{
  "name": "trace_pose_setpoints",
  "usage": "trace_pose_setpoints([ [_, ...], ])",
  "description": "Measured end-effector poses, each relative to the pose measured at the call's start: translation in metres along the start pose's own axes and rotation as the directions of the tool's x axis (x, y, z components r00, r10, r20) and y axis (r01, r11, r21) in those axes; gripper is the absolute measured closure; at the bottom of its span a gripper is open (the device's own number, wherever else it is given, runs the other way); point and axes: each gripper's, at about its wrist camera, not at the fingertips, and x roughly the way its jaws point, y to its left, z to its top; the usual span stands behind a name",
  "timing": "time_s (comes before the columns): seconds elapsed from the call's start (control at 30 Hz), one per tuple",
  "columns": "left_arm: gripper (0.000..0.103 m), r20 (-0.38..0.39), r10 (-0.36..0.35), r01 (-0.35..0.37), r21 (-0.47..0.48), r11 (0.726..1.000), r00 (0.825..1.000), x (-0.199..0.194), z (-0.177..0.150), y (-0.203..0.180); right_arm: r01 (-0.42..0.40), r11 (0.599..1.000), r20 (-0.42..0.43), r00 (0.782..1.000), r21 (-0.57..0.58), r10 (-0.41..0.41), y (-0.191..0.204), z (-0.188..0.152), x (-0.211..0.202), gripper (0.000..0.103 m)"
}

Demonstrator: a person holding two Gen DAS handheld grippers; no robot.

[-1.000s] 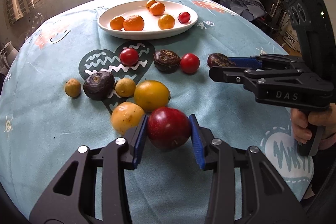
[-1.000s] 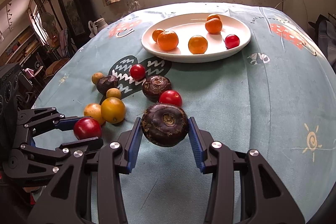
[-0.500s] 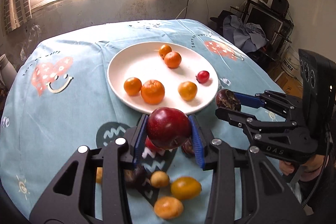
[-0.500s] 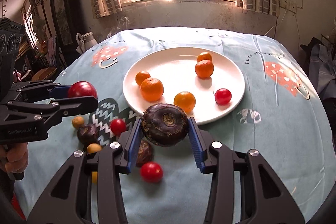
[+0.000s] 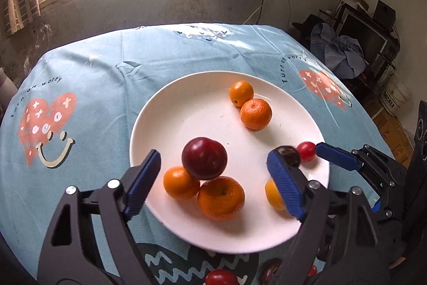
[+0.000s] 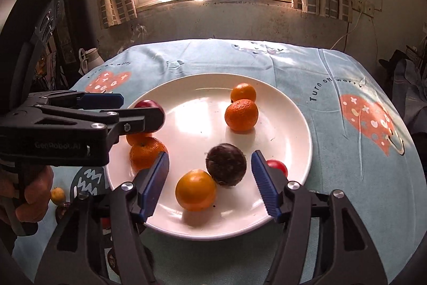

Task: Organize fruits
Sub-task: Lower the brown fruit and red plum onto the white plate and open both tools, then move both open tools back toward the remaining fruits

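Left wrist view: red plum (image 5: 204, 158) is between the wide-spread pads of the left gripper (image 5: 213, 178), touching neither, sitting against two oranges (image 5: 202, 191) on the white plate (image 5: 186, 108). Those jaws have just been opening and the plum is let go. Right wrist view: dark purple fruit (image 6: 226, 164) is on the plate too, touching another orange (image 6: 195, 190), with the right gripper (image 6: 210, 178) parted around it, pads clear; its jaws have just been opening as well. A cherry tomato (image 6: 277, 167) sits by the plate's near rim. More fruit is left on the blue tablecloth (image 5: 93, 87) below the plate. Risk: the plum looks perched on the oranges, so it may roll off; either claw pulling back low could clip fruit and knock it over the shallow rim. Both claws crowd one plate, so they could also bump each other.
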Motion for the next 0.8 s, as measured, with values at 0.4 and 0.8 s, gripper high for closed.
trace_pose_setpoints([
  [0.4, 0.004, 0.052, 0.036, -0.033, -0.057, 0.998, 0.998, -0.116, -0.098, 0.024, -0.133, 0.987, 0.007, 0.991, -0.088, 0.134, 0.059, -0.052, -0.078, 0.039],
  [0.8, 0.004, 0.072, 0.151, -0.125, -0.288, 0.95, 0.986, -0.14, -0.175, 0.075, -0.27, 0.958, -0.166, 0.953, -0.093, 0.253, 0.102, -0.093, -0.06, 0.038],
])
